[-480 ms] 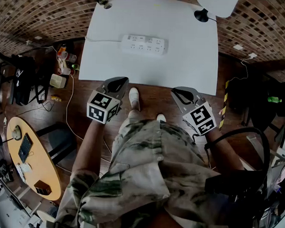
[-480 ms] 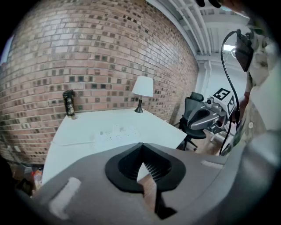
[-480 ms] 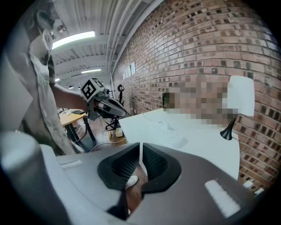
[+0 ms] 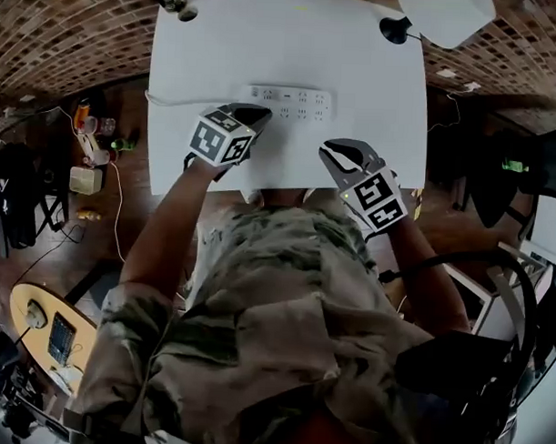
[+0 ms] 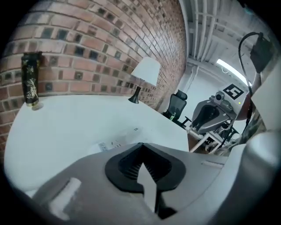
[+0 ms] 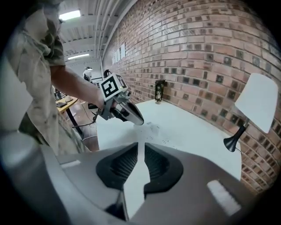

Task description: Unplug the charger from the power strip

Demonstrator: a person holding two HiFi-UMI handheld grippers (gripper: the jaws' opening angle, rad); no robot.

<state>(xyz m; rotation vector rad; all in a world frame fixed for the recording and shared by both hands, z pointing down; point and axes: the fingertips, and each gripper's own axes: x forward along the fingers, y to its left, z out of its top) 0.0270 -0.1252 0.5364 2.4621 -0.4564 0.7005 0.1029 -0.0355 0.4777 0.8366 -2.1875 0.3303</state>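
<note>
Jaws on the left gripper meet at their ribbed black pads, with nothing between them. Its tip hangs over the left end of the long white plastic power strip, which lies flat on the white rectangular table, lengthwise along it and nearer the person's edge than the far edge. From the head view I cannot tell whether tip and strip touch. In the left gripper view a sliver of the strip shows just past the pads. No view lets me pick out a charger on the strip.

The right gripper is all but closed, with only a thin slit of table showing between its pads, and it holds nothing. It hovers over the near right part of the table, close to the strip's right end but apart from it.

A thin white cable runs from the strip's left end towards the table's left edge. A white-shaded lamp on a black base stands at the far right corner, and a dark cylindrical bottle at the far left, against a brick wall.
</note>
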